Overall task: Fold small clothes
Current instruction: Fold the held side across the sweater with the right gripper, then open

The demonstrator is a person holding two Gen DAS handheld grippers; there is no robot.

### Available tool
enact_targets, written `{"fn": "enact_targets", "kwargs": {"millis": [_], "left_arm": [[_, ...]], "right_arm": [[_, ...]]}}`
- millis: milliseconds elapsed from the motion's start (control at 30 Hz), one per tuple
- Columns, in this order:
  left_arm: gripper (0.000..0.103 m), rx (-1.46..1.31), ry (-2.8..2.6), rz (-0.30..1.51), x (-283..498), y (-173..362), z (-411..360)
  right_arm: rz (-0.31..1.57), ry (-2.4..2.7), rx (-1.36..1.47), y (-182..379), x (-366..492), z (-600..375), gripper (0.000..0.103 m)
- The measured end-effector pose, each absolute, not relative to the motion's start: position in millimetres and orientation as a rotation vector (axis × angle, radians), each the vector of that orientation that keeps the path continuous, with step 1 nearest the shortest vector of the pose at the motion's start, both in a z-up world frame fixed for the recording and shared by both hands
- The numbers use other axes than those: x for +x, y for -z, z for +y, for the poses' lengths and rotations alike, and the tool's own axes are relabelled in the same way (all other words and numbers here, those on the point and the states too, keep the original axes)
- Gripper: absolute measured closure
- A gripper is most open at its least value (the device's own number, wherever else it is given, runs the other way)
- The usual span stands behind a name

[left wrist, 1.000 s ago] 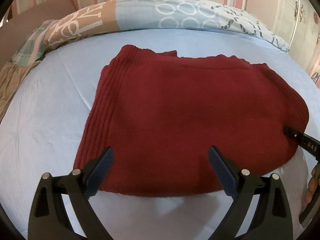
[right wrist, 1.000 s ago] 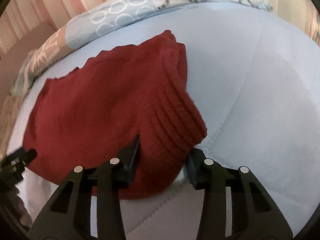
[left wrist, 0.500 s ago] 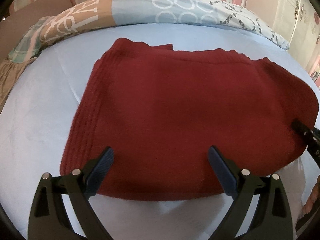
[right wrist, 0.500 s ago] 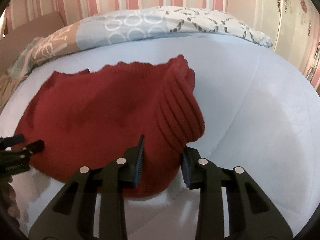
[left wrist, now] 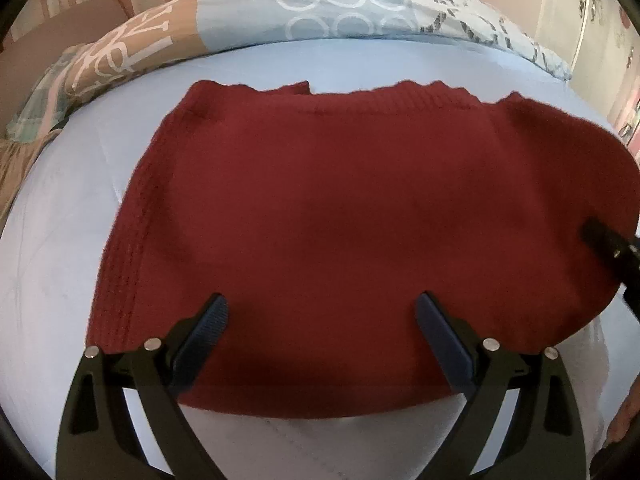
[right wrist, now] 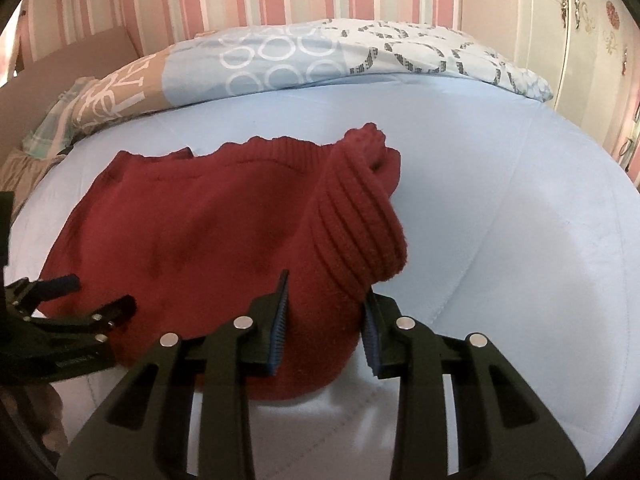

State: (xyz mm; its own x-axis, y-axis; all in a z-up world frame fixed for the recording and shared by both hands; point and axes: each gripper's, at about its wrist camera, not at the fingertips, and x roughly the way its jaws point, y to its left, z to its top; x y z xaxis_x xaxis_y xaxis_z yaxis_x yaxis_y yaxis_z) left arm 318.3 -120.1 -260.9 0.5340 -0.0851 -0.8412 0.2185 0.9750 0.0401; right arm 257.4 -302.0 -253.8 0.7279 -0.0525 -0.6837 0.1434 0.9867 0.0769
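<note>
Two grippers: right gripper (right wrist: 326, 312) fingers just closing onto jumper (right wrist: 224, 232) corner; left gripper (left wrist: 320, 340) spread wide, empty. Grip near corner, lift evenly across bed (right wrist: 500, 200).

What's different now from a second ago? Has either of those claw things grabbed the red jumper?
The right gripper has been closing on the red sweater and has lifted its ribbed edge into a raised fold. The left gripper has moved in over the near edge, jaws wide open, holding nothing. The rest of the sweater, the blue bedsheet and the patterned quilt stayed put.
</note>
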Motion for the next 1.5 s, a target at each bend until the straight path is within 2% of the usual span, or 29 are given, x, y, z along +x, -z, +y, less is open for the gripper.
{"fn": "enact_targets", "kwargs": {"millis": [633,833,900,1167,1500], "left_arm": [[0.004,0.194,0.213,0.957,312,273,-123],[0.004,0.160,0.195,0.916,311,243,-67],[0.004,0.142,0.182,0.912,318,232,-34],[0.004,0.064,0.009,0.905,334,230,70],[0.004,0.022,-0.048,0.888,323,226,110]], "right_arm": [[0.704,-0.037,0.190,224,281,-267,0.073],[0.671,-0.046,0.168,216,284,-243,0.077],[0.653,-0.056,0.159,213,285,-232,0.081],[0.621,-0.110,0.138,207,293,-190,0.088],[0.595,-0.261,0.049,202,291,-114,0.090]]}}
